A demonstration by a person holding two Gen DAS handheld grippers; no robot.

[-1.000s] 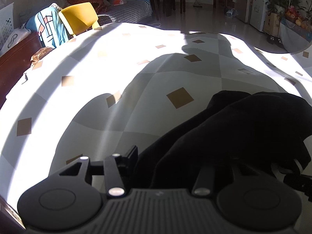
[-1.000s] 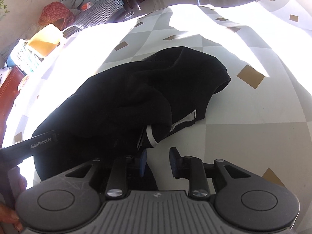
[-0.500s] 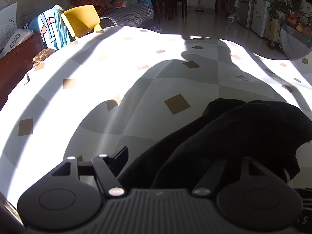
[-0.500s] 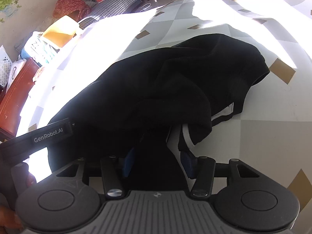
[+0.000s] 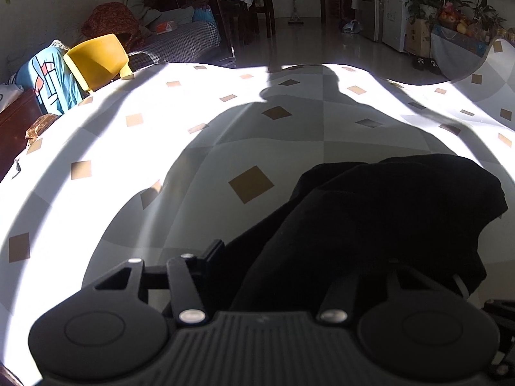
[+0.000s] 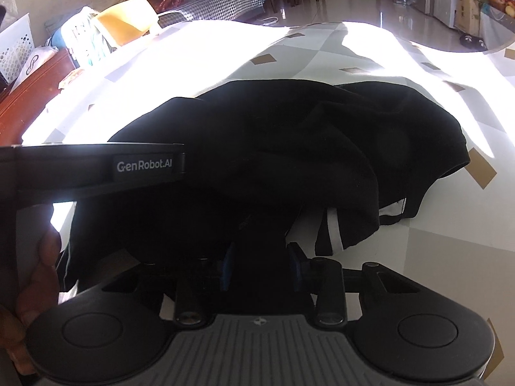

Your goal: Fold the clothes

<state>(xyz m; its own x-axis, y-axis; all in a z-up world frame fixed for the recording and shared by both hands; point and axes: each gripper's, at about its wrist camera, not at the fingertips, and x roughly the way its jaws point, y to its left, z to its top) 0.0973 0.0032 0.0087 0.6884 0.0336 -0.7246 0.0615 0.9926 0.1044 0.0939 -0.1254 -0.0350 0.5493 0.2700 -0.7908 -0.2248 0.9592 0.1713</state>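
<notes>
**Left wrist view: both grippers closing on a black garment**

The left gripper (image 5: 283, 257) tilts down over the table (image 5: 135, 160). Its jaws are closing, with the edge of the black garment (image 5: 386, 212) bunched between them; its right finger is buried in cloth. In the right wrist view, a hand (image 6: 35, 276) grasps the left tool, whose bar reads "GenRobot.AI" (image 6: 145, 165). The right gripper (image 6: 260, 267) also closes, blue pads pressing a black fold. The garment lies crumpled on the checked tablecloth, a white-striped hem (image 6: 333, 228) showing.
</notes>
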